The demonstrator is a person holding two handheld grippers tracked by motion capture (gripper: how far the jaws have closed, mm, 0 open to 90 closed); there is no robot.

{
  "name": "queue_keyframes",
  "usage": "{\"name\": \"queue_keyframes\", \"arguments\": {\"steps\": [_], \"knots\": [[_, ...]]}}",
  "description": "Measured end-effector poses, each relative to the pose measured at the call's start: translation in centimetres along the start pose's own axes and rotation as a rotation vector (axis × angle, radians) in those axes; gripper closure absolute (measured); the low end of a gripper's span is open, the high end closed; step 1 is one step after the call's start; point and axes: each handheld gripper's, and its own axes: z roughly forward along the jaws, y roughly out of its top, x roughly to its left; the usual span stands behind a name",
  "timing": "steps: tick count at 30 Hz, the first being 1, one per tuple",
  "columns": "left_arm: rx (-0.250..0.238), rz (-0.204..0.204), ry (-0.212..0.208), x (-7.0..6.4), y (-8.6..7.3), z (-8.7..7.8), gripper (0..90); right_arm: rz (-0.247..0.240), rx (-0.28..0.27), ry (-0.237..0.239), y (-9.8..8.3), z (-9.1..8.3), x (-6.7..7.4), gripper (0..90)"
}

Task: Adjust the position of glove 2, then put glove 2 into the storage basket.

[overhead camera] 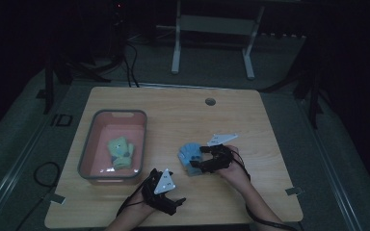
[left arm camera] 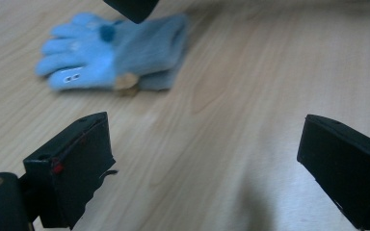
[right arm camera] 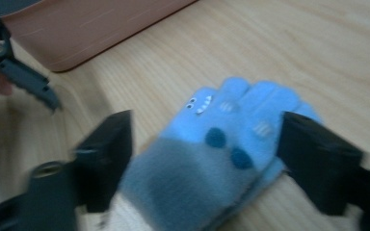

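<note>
Dim room, light low overall — the wooden table [overhead camera: 173,110] is the brightest surface. Pale tabletop with rounded corners and a round cable hole [overhead camera: 210,101] near its far edge. Grey carpeted floor [overhead camera: 279,62] around it. Beyond the table, a white frame [overhead camera: 212,29] of two legs on flat feet joined by a crossbar. Black stand legs [overhead camera: 313,96] to either side. Dark cables [overhead camera: 130,62] trail across the floor — far background black.

A pink tub [overhead camera: 144,139] on the wooden table [overhead camera: 250,115] holds green gloves [overhead camera: 120,151].
</note>
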Motion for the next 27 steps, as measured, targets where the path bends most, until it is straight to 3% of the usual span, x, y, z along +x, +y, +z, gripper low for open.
{"name": "queue_keyframes", "arguments": {"steps": [3, 6, 7, 10, 12, 15, 17, 21, 23, 27], "knots": [[0.011, -0.015, -0.032, 0.0, 0.3, 0.3, 5.4, -0.009, -0.027, 0.006, -0.2, -0.7, -0.5, 15.0], [0.022, 0.014, -0.027, -0.1, 0.5, 0.7, 5.4, -0.03, -0.046, -0.041, -0.2, -1.5, -0.9, 14.7], [0.023, 0.029, -0.027, -0.2, 0.6, 0.8, 5.4, -0.007, -0.042, -0.027, -0.2, -1.8, -1.1, 14.6], [0.019, 0.074, -0.013, -0.3, 0.8, 1.1, 6.5, 0.029, -0.037, -0.047, -0.1, -2.5, -1.4, 14.7], [0.013, 0.103, -0.009, -0.2, 1.0, 1.4, 8.7, 0.062, -0.041, -0.021, 0.0, -2.9, -1.6, 13.6], [-0.005, 0.133, -0.016, 0.2, 1.6, 1.9, 13.3, 0.073, -0.061, -0.004, 0.1, -3.2, -1.6, 11.3], [-0.008, 0.162, -0.006, 0.4, 2.0, 2.4, 13.7, 0.076, -0.051, 0.0, 0.2, -3.1, -1.8, 13.7], [0.002, 0.223, 0.012, 0.9, 3.0, 3.4, 15.1, 0.064, -0.027, -0.059, 0.7, -2.4, -2.3, 23.4], [0.011, 0.254, 0.016, 1.3, 3.3, 4.0, 15.3, 0.066, -0.03, -0.057, 0.9, -2.2, -2.5, 29.0], [0.035, 0.301, 0.017, 1.9, 3.8, 5.1, 22.5, 0.072, -0.028, -0.076, 1.4, -1.2, -3.1, 34.8]]}}
